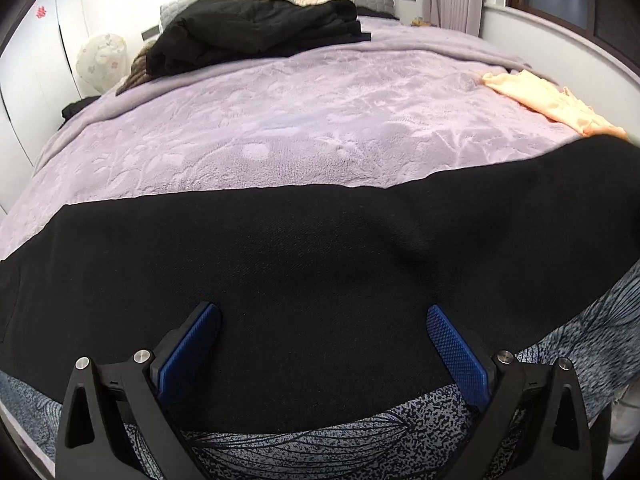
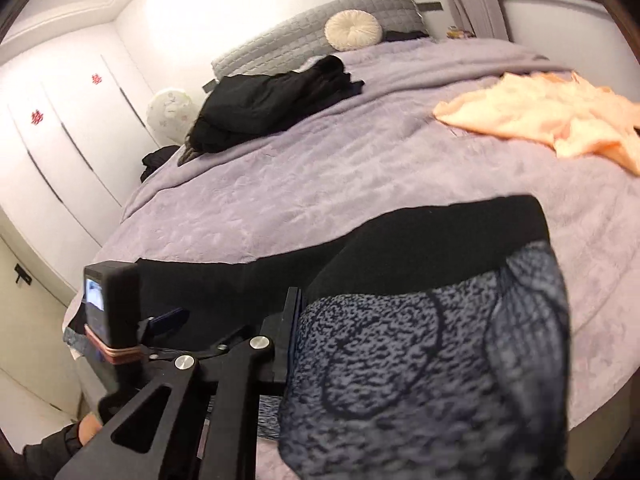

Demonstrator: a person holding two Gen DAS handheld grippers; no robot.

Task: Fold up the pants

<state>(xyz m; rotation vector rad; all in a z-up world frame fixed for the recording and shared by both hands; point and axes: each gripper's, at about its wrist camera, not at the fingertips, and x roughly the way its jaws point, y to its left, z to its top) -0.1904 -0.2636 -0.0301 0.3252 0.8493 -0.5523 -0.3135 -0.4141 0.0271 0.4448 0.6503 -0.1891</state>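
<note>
Left wrist view: black pants point(image 1: 304, 264) lie across the near edge of the bed point(image 1: 280, 132), long axis running left to right.
Left hand-held gripper point(image 1: 323, 320) hovers over them with its blue pads point(image 1: 188, 352) spread wide, nothing between. Right hand-held gripper point(image 2: 294, 308) is pressed together, pinching the pants' patterned grey end point(image 2: 420, 360) and holding it raised off the bed.
</note>
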